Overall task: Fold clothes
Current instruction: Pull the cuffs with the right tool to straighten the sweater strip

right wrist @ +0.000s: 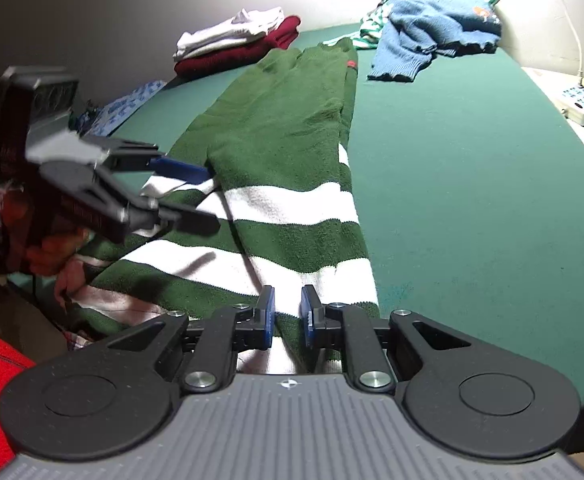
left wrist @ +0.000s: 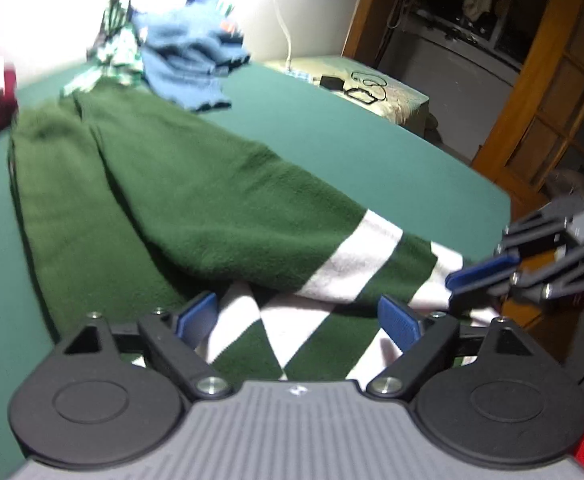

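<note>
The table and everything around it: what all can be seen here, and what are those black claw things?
Green sweater: one, dark green with white stripes and diamonds, lying lengthwise on the table, near end at the front edge.
Blue sweater: one, crumpled, far end of the table.
Green-and-white striped garment: one, under the blue sweater.
Folded stack: white piece on top of a maroon one, far left corner.
Table: one, green top.
Power strip: one, white, beside the table on the right.
Wooden door: brown, at right.
Left gripper: black with blue pads, open over the sweater's patterned end.
Right gripper: same build, jaws narrow around the sweater's hem.
</note>
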Tool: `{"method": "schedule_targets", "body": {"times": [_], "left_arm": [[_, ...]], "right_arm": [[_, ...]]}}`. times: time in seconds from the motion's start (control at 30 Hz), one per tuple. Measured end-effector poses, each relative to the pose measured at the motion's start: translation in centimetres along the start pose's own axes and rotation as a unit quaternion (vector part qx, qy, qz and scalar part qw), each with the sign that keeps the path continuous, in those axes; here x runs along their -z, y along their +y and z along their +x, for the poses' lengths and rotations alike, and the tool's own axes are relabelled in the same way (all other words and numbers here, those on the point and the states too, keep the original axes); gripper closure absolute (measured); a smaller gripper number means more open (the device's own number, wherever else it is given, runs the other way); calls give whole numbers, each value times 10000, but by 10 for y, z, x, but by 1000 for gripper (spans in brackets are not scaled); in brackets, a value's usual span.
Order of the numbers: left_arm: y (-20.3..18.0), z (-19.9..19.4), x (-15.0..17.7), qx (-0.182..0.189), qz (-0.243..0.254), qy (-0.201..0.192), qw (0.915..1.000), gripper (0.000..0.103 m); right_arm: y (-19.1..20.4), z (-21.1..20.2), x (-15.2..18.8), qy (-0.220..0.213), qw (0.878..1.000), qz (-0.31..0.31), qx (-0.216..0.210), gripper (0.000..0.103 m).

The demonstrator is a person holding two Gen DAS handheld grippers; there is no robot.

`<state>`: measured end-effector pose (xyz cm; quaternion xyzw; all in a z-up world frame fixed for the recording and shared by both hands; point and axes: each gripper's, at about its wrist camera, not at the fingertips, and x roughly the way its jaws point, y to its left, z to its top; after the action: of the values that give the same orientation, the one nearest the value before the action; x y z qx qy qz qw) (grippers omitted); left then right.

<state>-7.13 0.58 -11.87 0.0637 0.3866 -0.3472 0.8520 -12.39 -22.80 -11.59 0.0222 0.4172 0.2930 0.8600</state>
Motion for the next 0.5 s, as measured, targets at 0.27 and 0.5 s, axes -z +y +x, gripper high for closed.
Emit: {"method": "schedule_targets", "body": {"times": [0.27,0.5], "left_arm": [[21,-38,-17,49,-550,-242,9982,20],[106,-23,-64,-1109,-886,77,9898,20]], "right_arm": [[-13,3,-27,583,9980,-39,-260,89],[-55,53,-112,644,9960,147,-610,82]]}}
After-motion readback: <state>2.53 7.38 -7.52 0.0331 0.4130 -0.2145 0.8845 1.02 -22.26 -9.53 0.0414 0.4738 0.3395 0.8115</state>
